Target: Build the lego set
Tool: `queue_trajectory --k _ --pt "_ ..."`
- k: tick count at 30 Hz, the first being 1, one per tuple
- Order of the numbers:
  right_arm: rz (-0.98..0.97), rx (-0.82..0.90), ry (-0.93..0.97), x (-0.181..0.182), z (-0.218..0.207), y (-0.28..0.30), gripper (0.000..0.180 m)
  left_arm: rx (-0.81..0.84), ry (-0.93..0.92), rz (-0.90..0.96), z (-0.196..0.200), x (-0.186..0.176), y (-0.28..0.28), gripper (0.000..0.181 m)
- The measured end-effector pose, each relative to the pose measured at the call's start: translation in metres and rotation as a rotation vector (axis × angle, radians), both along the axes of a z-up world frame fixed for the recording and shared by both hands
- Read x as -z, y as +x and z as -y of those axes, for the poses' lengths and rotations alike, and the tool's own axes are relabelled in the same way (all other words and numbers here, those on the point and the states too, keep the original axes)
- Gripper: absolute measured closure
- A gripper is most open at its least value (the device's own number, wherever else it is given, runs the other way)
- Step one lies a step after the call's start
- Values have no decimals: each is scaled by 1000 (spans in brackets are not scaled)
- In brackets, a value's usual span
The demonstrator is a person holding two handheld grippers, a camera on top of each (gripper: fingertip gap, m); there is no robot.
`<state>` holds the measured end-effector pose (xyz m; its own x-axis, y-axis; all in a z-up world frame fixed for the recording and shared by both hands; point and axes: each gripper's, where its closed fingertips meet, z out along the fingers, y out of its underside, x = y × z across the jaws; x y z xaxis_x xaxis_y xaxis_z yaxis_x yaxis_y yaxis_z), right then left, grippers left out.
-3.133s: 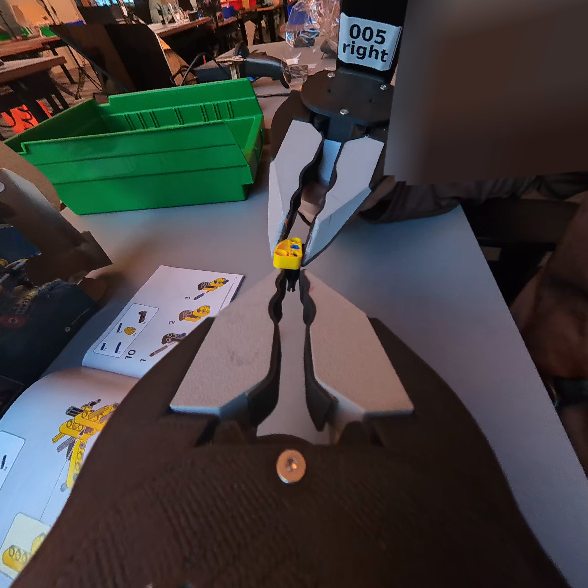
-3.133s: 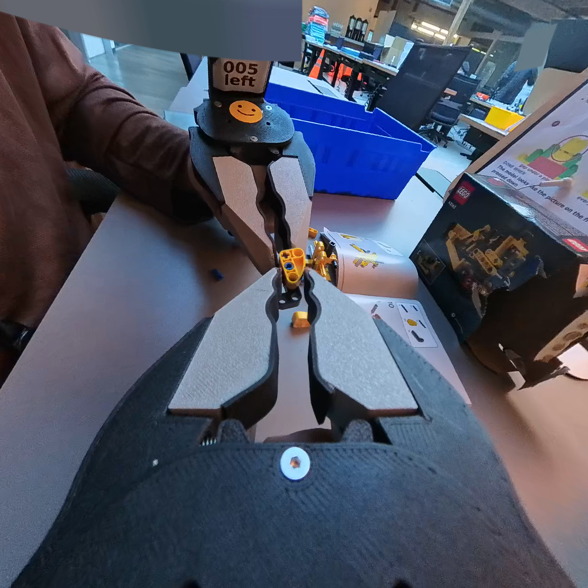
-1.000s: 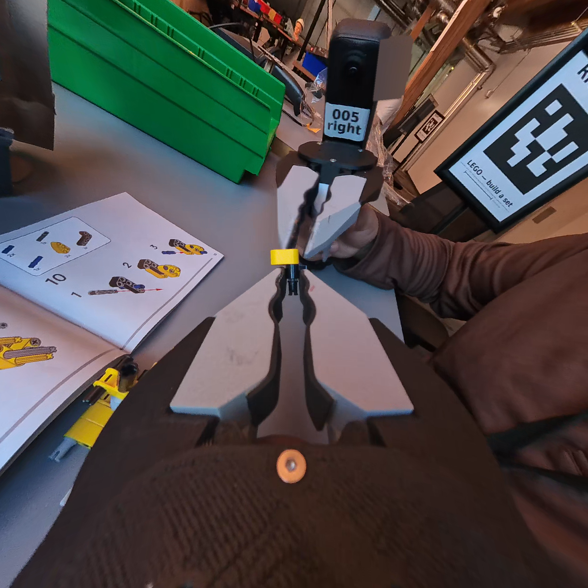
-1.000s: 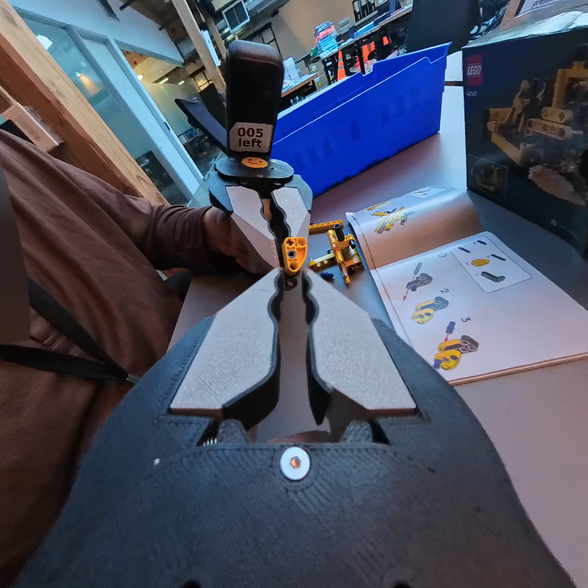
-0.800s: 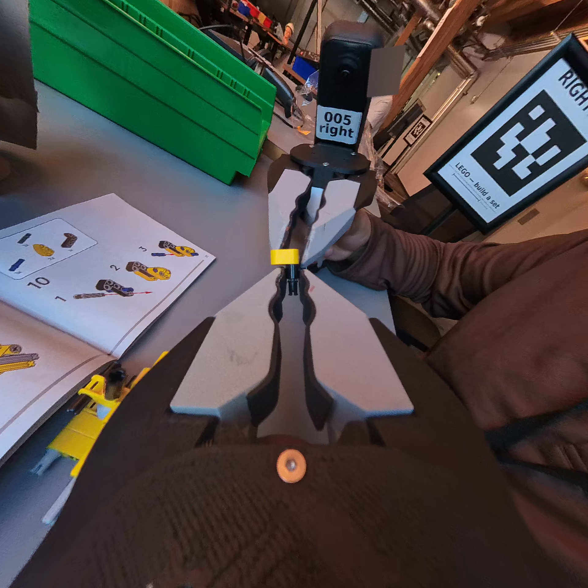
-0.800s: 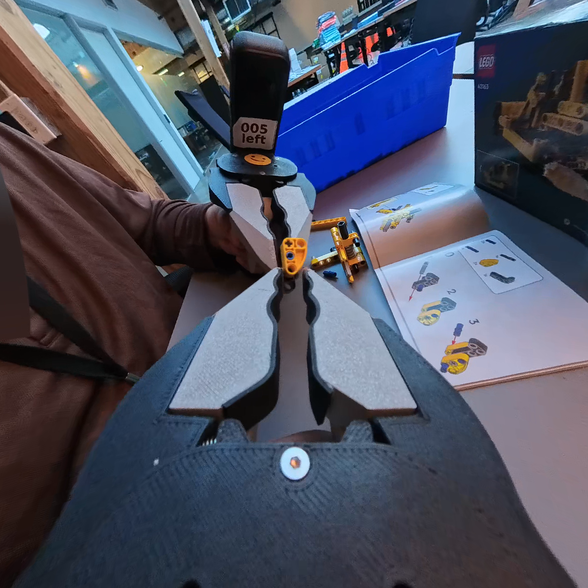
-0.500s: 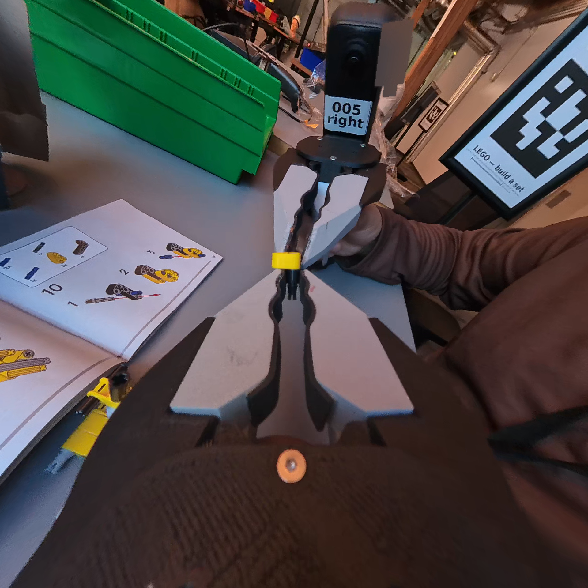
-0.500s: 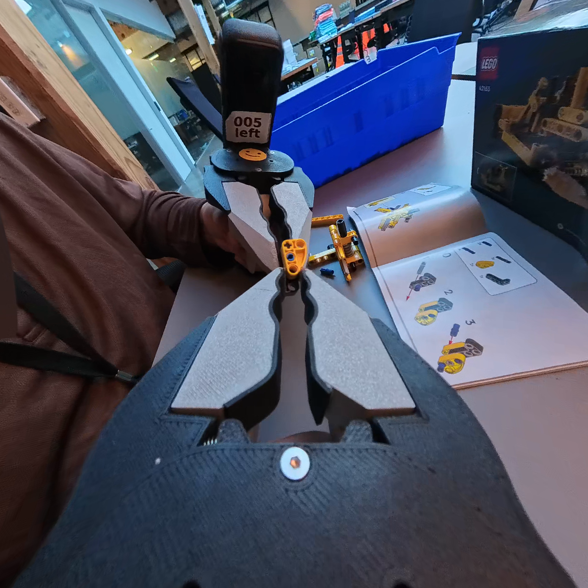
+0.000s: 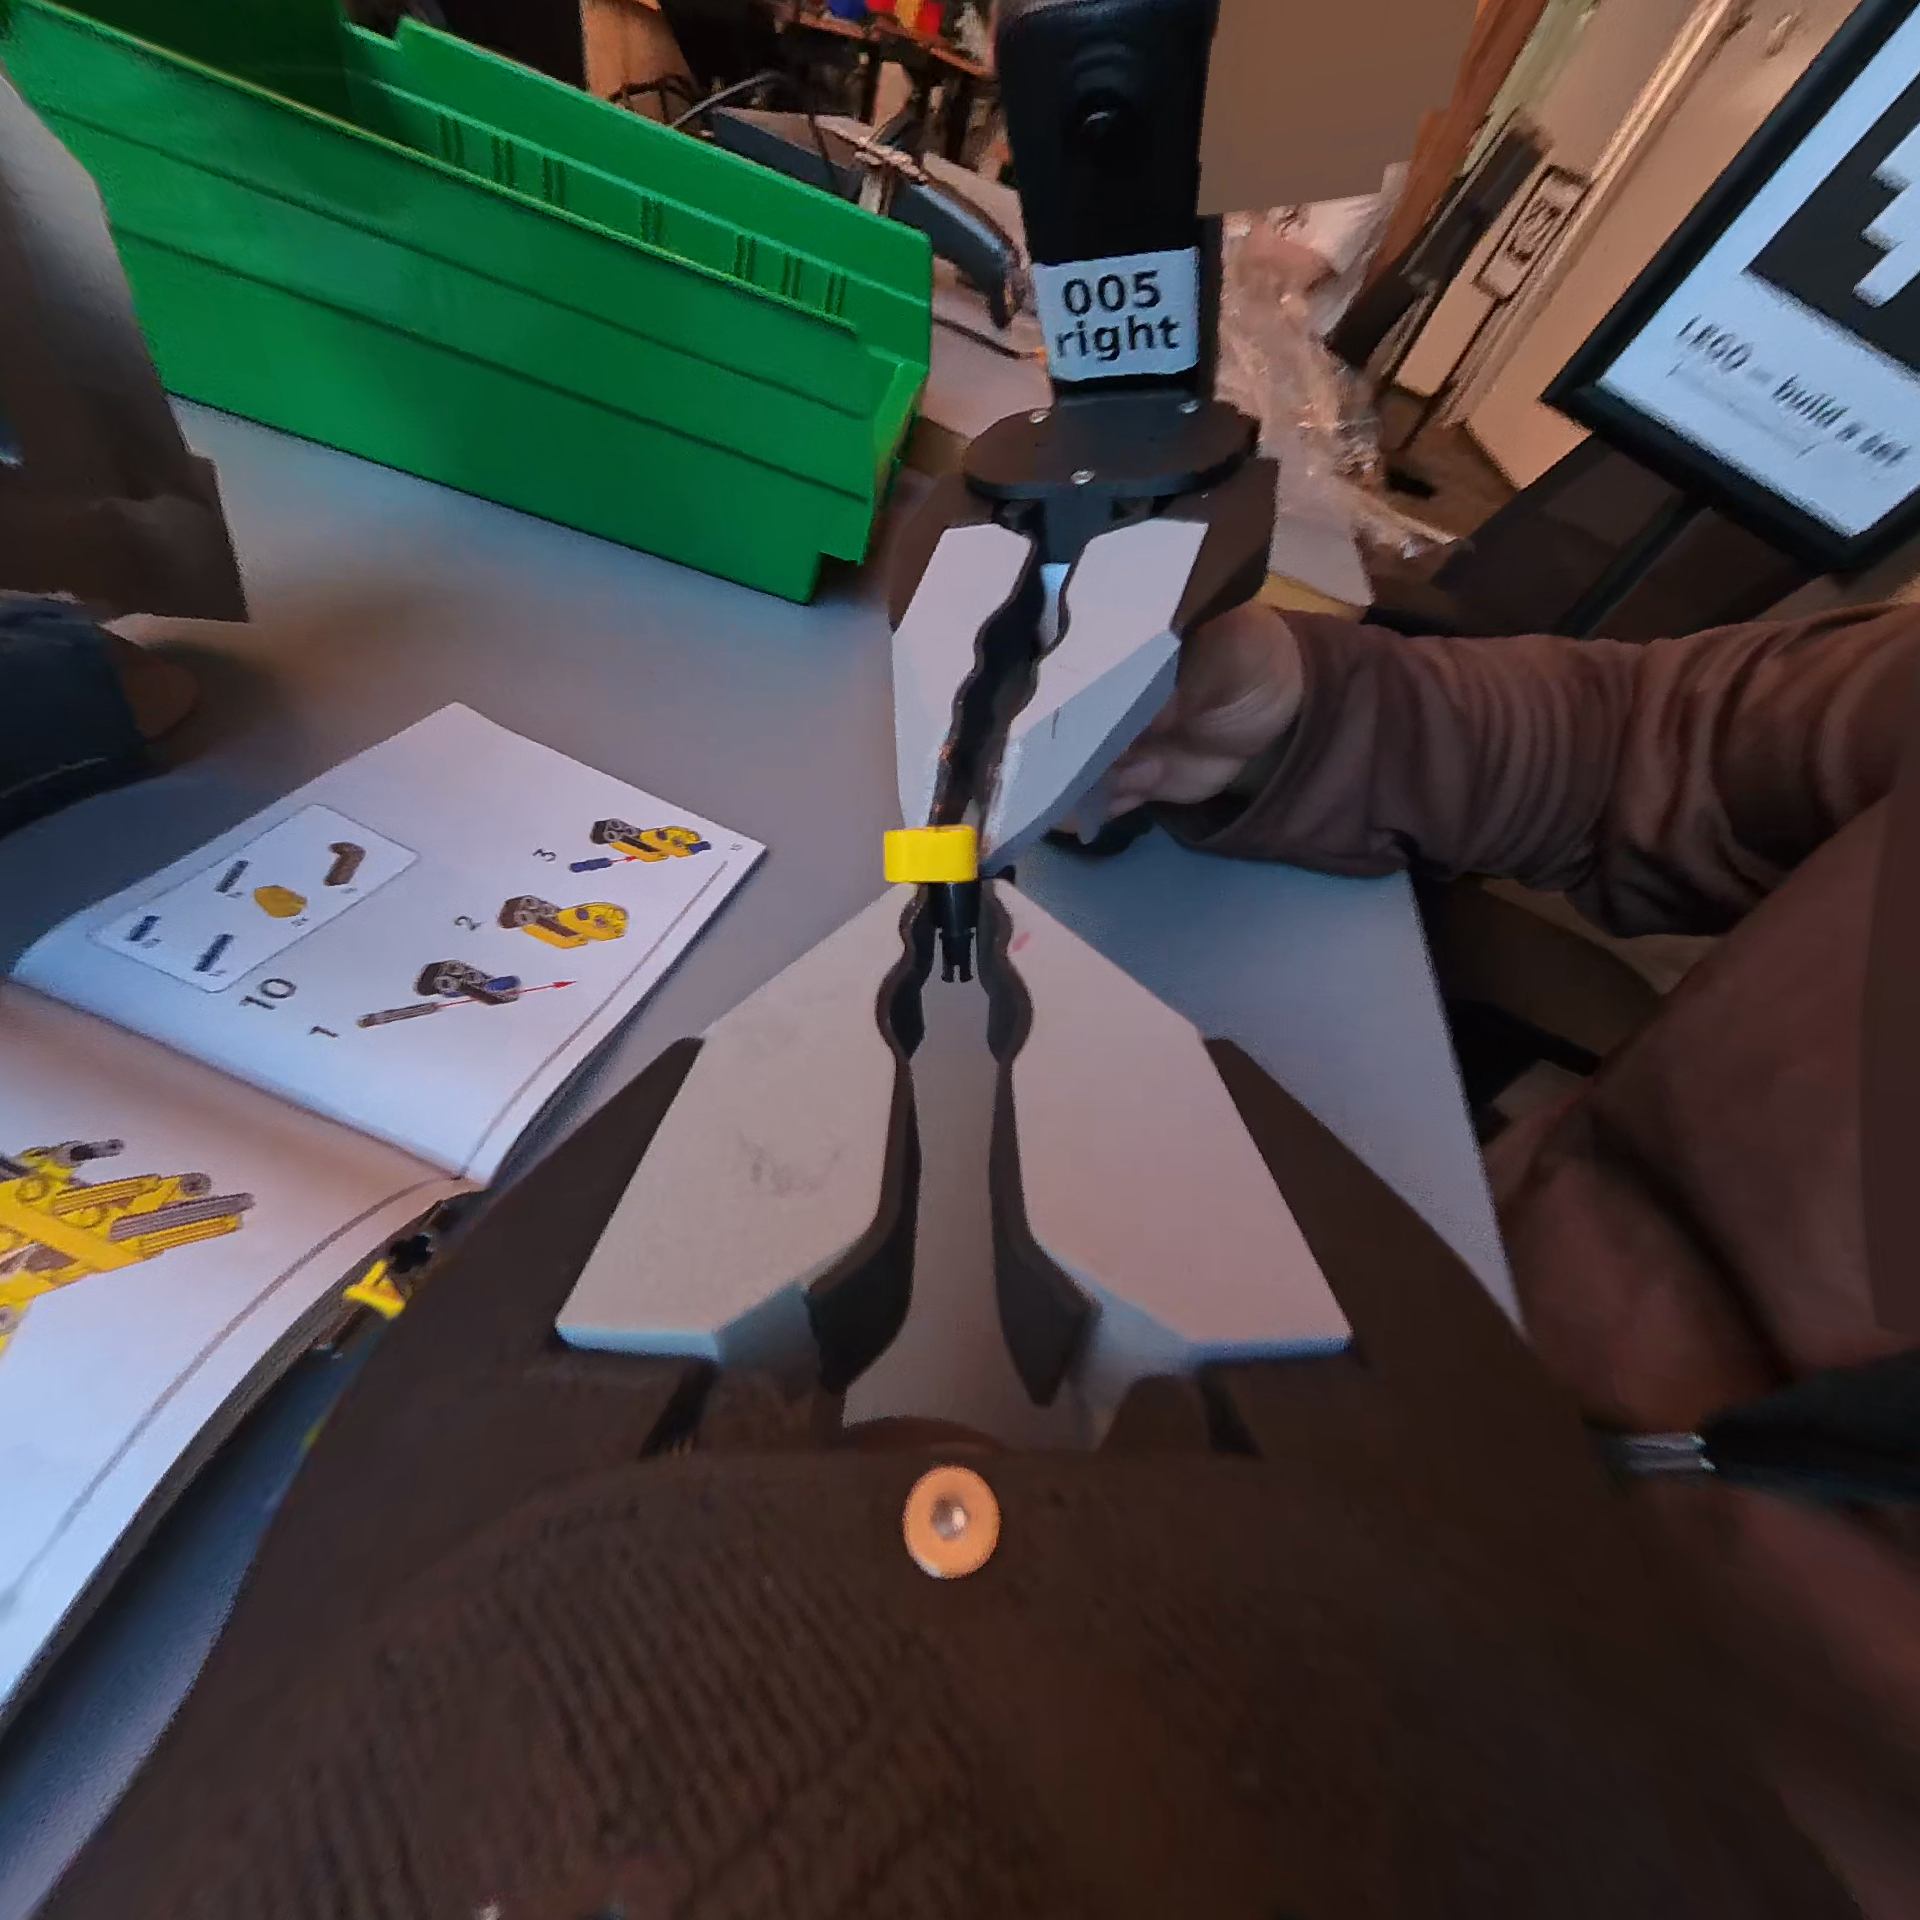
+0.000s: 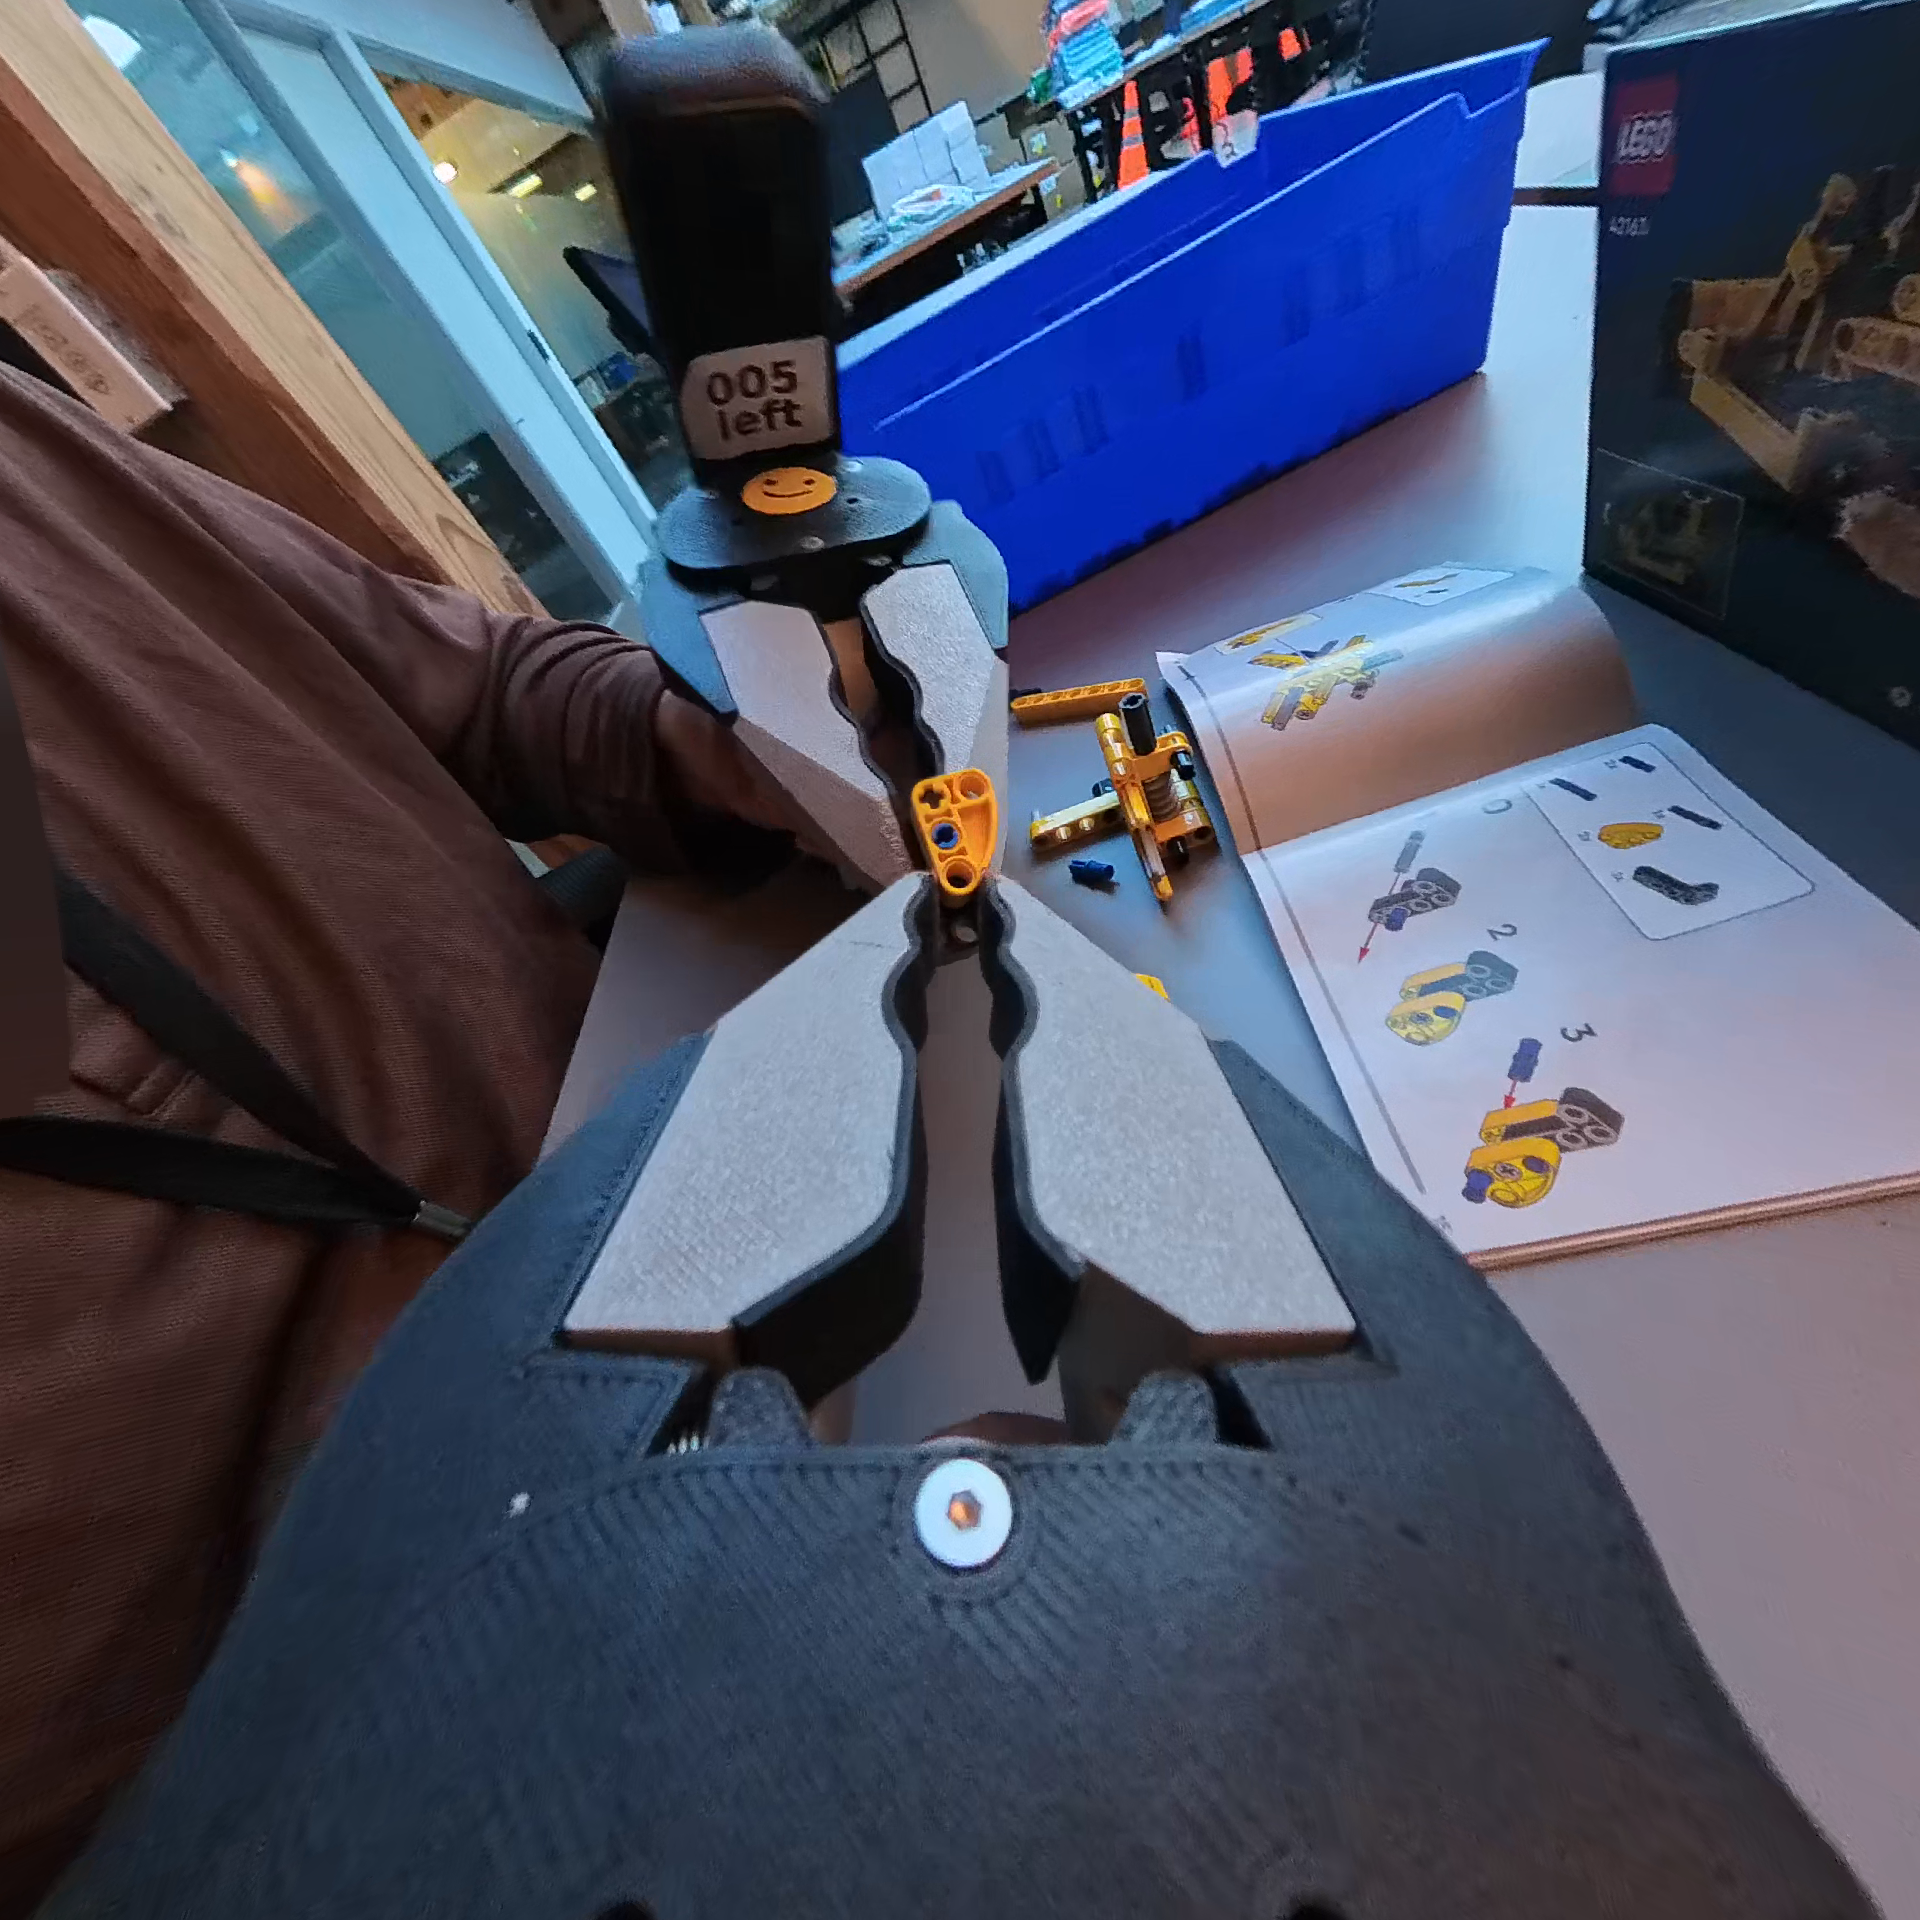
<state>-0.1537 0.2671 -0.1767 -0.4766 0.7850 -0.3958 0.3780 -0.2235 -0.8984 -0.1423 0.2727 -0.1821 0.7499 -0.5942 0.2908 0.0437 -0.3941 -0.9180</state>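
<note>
A small Lego assembly hangs in the air between my two grippers: a yellow triangular piece (image 10: pixel 954 831) with a blue pin in it, joined to a black part (image 10: pixel 962 925). In the left wrist view the yellow piece (image 9: pixel 928 854) is edge-on with a black pin (image 9: pixel 954 935) under it. My left gripper (image 9: pixel 951 920) is shut on that black pin. My right gripper (image 10: pixel 956 909) is shut on the black part. The two grippers meet tip to tip; the right one (image 9: pixel 961 826) faces me in the left wrist view and the left one (image 10: pixel 914 836) in the right wrist view.
An open instruction booklet (image 10: pixel 1558 987) lies on the grey table (image 9: pixel 623 665). A partly built yellow model (image 10: pixel 1143 800), a yellow beam (image 10: pixel 1075 698) and a loose blue pin (image 10: pixel 1091 871) lie beside it. A green bin (image 9: pixel 499 343), a blue bin (image 10: pixel 1195 343), the Lego box (image 10: pixel 1766 364) and a framed sign (image 9: pixel 1787 312) stand around. The person's brown sleeves are close. My left and right fingertips are right by each other.
Since 3 s ago both grippers have lifted and tilted together, and the yellow piece now shows edge-on to the left camera. Over the last second the pair only drifts slightly; both grips hold.
</note>
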Motion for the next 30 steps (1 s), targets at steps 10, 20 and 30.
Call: queue_trajectory --k 10,20,30 --pt "-175 247 -238 -42 -54 1 180 -57 12 -149 -2 10 -16 177" --pt "-83 9 47 -14 -8 7 165 38 74 -19 4 -7 2 177" --pt "-68 -36 92 -8 12 8 171 91 94 -74 12 -5 12 177"
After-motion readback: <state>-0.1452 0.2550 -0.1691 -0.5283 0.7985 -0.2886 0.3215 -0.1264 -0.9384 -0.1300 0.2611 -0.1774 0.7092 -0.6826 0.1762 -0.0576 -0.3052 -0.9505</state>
